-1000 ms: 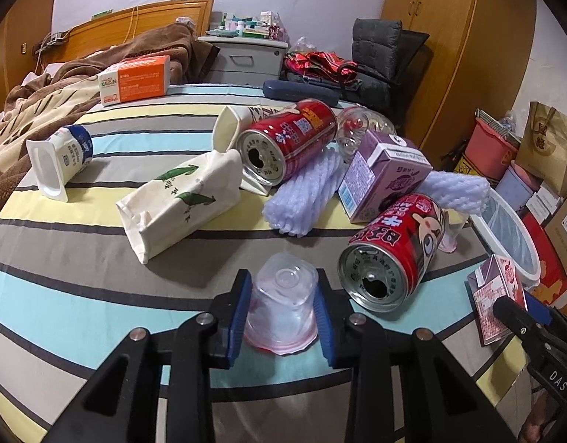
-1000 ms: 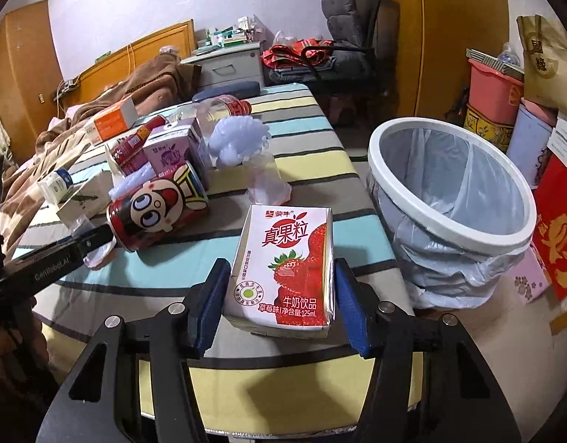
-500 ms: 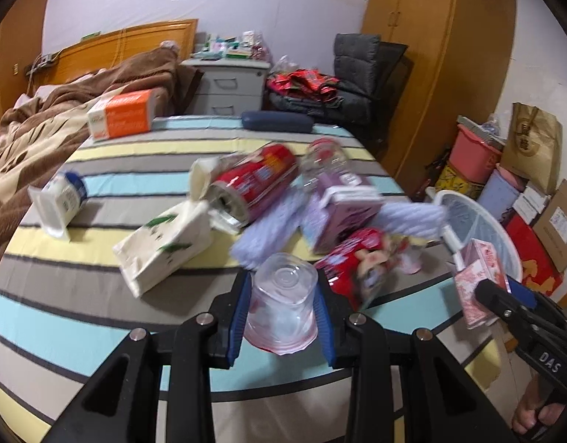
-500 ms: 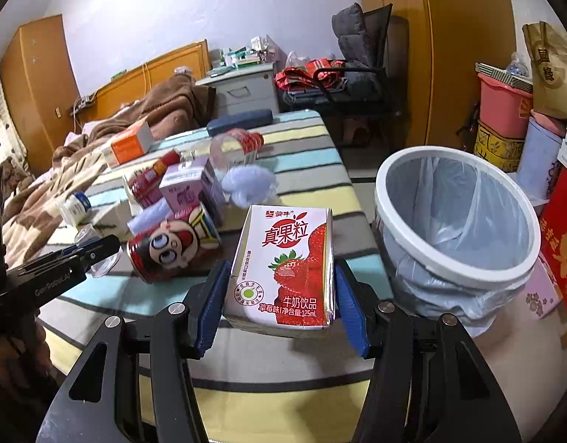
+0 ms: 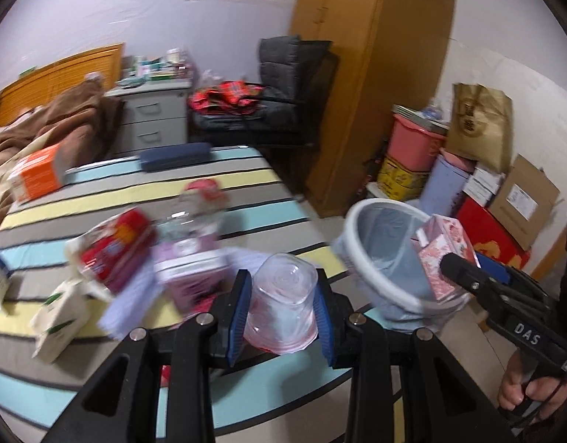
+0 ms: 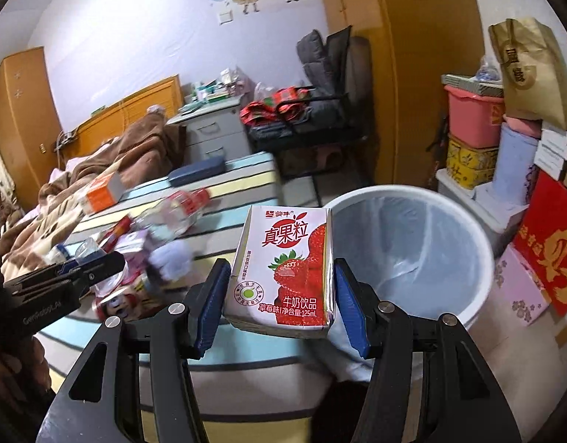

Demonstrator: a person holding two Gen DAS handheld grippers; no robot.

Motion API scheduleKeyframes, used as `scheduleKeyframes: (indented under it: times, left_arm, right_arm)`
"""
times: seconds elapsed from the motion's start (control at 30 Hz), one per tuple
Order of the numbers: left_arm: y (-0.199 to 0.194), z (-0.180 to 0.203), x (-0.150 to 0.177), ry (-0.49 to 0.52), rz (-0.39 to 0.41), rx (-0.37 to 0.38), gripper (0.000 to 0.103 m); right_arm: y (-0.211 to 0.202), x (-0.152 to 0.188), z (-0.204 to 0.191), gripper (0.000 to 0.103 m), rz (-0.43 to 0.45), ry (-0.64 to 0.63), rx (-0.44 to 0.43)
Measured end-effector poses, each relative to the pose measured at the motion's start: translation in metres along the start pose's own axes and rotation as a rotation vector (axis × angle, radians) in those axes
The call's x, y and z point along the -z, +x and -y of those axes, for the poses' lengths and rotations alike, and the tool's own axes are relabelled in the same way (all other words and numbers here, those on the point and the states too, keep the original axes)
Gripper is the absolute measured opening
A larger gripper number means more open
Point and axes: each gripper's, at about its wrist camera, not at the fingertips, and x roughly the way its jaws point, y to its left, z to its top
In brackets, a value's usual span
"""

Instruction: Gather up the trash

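Left gripper (image 5: 281,310) clamps a clear, soft-walled plastic cup (image 5: 283,304), upside down, lifted above the striped table (image 5: 246,387). Right gripper (image 6: 279,302) pinches a boxy strawberry milk carton (image 6: 283,269) by its glossy sides, upright, held at the near rim of the round white bin (image 6: 412,254), which carries a thin translucent liner. Farther back on the table, blurred cans (image 5: 117,254) and cartons lie scattered.
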Motion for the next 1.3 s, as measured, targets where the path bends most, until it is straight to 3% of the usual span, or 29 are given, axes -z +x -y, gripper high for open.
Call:
scheduleKeyframes:
  times: [0.23, 0.5, 0.77, 0.97, 1.03, 1.1, 1.3]
  left_arm:
    - [0.028, 0.053, -0.016, 0.080, -0.024, 0.115, 0.035]
    - [0.064, 0.107, -0.024, 0.169, -0.073, 0.205, 0.035]
    - [0.099, 0.131, -0.026, 0.191, -0.121, 0.218, 0.035]
    - [0.119, 0.129, -0.027, 0.170, -0.157, 0.226, 0.035]
    - [0.121, 0.128, -0.027, 0.160, -0.155, 0.233, 0.039]
    - [0.121, 0.128, -0.026, 0.157, -0.152, 0.229, 0.060]
    - [0.114, 0.124, -0.028, 0.155, -0.134, 0.224, 0.061]
  right_arm:
    - [0.003, -0.008, 0.039, 0.057, 0.001, 0.030, 0.032]
    - [0.026, -0.005, 0.076, 0.058, -0.094, 0.064, 0.046]
    - [0.048, -0.003, 0.100, 0.058, -0.178, 0.049, 0.066]
    - [0.057, -0.003, 0.110, 0.058, -0.204, 0.035, 0.090]
    - [0.061, -0.004, 0.114, 0.058, -0.216, 0.034, 0.102]
    - [0.062, -0.004, 0.117, 0.058, -0.222, 0.049, 0.106]
    - [0.060, -0.003, 0.120, 0.060, -0.219, 0.065, 0.118]
